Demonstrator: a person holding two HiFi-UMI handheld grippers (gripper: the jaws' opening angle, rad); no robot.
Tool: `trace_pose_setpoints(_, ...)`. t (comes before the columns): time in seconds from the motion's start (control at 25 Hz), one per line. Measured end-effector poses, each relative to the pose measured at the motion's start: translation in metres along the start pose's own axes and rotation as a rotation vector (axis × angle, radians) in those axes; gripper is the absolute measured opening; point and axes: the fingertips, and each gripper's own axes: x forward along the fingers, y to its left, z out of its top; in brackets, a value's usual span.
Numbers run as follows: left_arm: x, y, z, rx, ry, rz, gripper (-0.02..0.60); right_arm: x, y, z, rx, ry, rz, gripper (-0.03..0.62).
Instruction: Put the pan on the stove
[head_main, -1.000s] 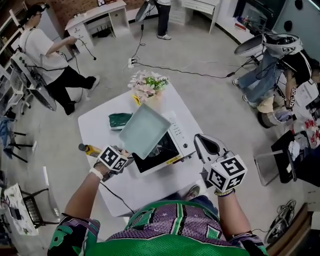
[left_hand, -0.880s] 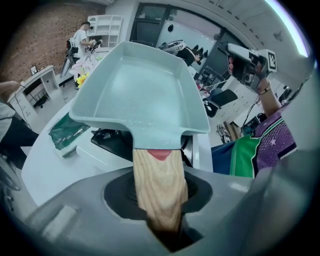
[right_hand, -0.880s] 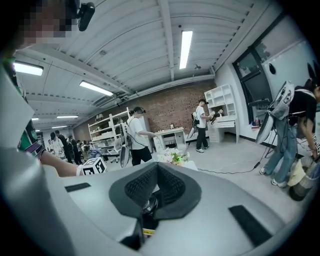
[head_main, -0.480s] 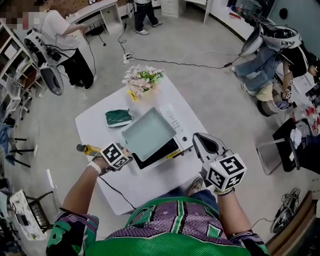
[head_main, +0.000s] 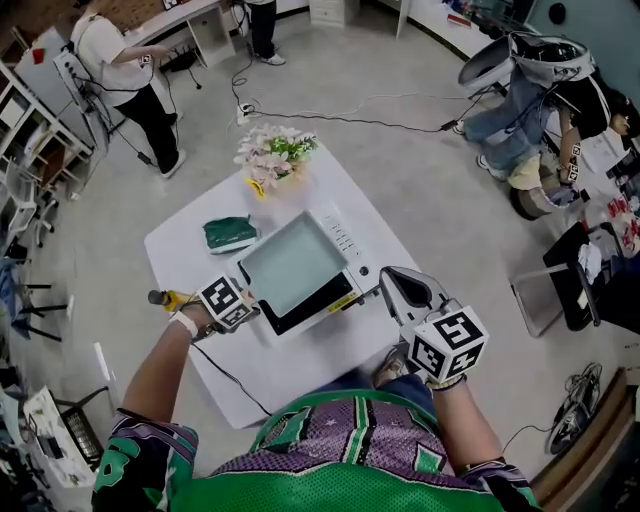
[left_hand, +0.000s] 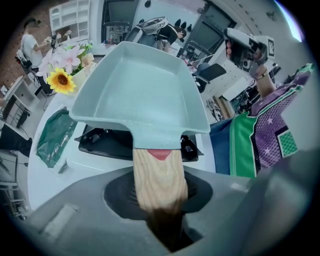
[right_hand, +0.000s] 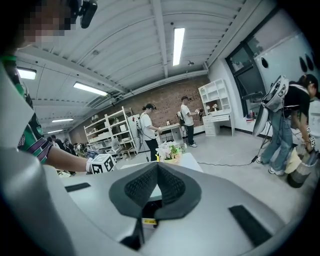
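A square pale-teal pan with a wooden handle hangs just over the stove, a white table-top unit with a black top. My left gripper is shut on the handle at the stove's left front corner; in the left gripper view the handle fills the gap between the jaws. The pan lies nearly level and hides most of the stove top. My right gripper hovers off the table's right edge, pads together with nothing in them.
The white table also carries a flower bouquet at its far corner, a green pouch left of the stove and a yellow-handled tool by my left wrist. People stand around the room; cables lie on the floor.
The pan has tipped from a steep tilt down to almost flat and come lower over the stove. My right gripper has stayed beside the table.
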Motion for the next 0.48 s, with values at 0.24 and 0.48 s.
trace_pose_setpoints(0.24, 0.0006, -0.0015, -0.0048, 0.011, 0.035, -0.024, 0.124, 0.0015, 0.0021, -0.0007, 0.004, 0.004, 0.008, 0.002)
trace_pose_setpoints(0.48, 0.0007, -0.0025, -0.0069, -0.012, 0.065, -0.06, 0.124, 0.0015, 0.0048, -0.0013, 0.003, 0.003, 0.018, 0.002)
